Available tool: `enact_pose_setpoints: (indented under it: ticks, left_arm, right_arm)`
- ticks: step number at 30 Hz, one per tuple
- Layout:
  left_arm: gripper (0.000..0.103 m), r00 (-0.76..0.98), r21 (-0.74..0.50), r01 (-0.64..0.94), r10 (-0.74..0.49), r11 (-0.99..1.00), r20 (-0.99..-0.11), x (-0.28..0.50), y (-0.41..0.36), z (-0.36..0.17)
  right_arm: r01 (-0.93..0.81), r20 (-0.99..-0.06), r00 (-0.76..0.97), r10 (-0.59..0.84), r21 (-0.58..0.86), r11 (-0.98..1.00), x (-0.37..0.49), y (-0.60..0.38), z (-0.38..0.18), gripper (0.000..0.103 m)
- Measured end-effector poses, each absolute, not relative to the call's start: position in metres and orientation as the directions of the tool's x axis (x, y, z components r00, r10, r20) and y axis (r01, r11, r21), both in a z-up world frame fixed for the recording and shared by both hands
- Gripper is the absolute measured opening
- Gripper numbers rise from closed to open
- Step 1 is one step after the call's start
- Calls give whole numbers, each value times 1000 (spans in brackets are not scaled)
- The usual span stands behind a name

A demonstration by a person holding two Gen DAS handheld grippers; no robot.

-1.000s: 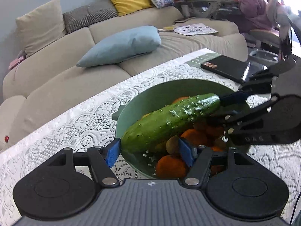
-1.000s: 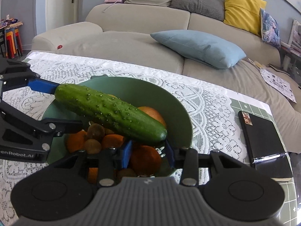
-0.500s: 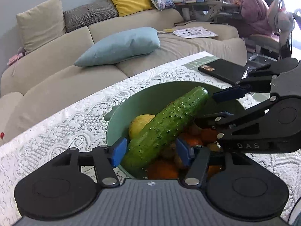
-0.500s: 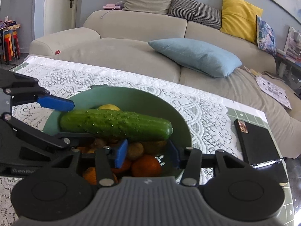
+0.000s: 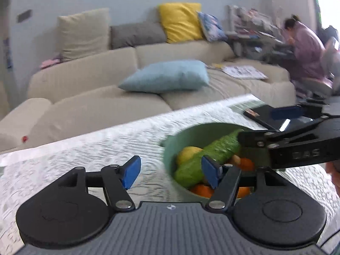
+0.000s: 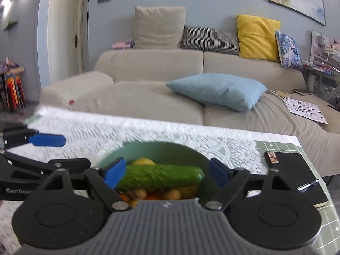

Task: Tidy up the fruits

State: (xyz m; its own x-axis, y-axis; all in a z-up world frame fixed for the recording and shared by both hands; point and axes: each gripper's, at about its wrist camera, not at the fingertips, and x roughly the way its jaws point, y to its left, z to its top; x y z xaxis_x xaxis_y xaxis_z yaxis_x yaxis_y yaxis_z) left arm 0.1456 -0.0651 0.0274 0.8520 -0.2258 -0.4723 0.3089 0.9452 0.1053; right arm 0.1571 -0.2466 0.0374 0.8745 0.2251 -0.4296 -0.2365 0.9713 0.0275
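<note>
A green cucumber (image 6: 163,176) (image 5: 208,155) lies across the fruit in the green bowl (image 6: 170,143) (image 5: 170,155), on top of a lemon (image 5: 188,153), oranges (image 5: 246,163) and small brown fruits (image 6: 174,194). My right gripper (image 6: 166,173) hangs just before the bowl. Its jaws are opening, and its blue pads stand clear of both cucumber ends. My left gripper (image 5: 170,173) is to the left of the bowl. Its jaws are opening too, with only tablecloth between them. Each gripper shows in the other's view: the right gripper (image 5: 257,125) and the left gripper (image 6: 68,150).
A white lace tablecloth (image 6: 127,131) covers the table. A black notebook (image 6: 297,176) (image 5: 259,114) lies on a green mat (image 6: 276,146) right of the bowl. Behind the table is a beige sofa (image 6: 148,97) with a blue cushion (image 6: 218,91). A person (image 5: 303,42) sits at a desk, far right.
Both grippers held the cucumber over the bowl. They have let go, and it now rests on the fruit. Both have drawn back and up, and the left has swung left of the bowl.
</note>
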Motion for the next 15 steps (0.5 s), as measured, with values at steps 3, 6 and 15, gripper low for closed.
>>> enact_pose_setpoints:
  ticks: [3, 6, 15]
  left_arm:
    - [80, 892, 115, 232, -164, 966, -420, 134, -54, 34]
    - [84, 915, 130, 183, -120, 975, -385, 123, -47, 37]
    - [89, 940, 121, 69, -24, 990, -341, 87, -25, 33]
  right_arm:
    - [-252, -394, 885, 250, 48, 967, 146, -238, 46, 88]
    - [-272, -361, 892, 271, 48, 961, 135, -228, 53, 92]
    - [-300, -337, 890, 306, 72, 951, 105, -212, 55, 96]
